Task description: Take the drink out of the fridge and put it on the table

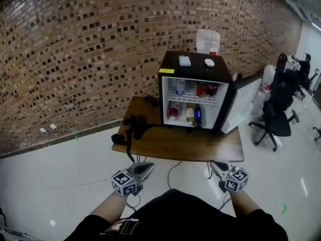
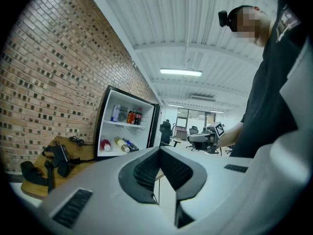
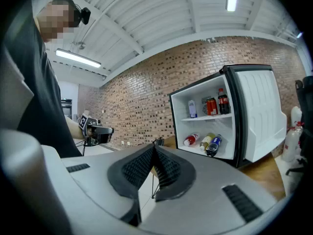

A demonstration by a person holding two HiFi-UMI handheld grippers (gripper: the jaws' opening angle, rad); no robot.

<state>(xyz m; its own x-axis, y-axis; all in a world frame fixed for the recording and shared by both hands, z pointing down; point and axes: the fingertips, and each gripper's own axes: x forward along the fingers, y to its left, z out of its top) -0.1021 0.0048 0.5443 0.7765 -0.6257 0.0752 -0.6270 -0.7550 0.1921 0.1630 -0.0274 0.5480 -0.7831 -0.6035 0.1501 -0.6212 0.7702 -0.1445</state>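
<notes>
Reaching the open fridge (image 1: 196,70) comes first, I think; left gripper (image 1: 148,167) and right gripper (image 1: 215,166), fingers together and empty, must open.

Labels on drinks (image 1: 190,115) too small, illegible

I couldn't read any label on the drinks (image 1: 189,113) in the fridge (image 1: 195,70); they were too small. The two small things (image 1: 185,61) on its top were beyond my telling, and a black tangle (image 1: 131,128) covered part of the table (image 1: 200,147) at its left end
</notes>
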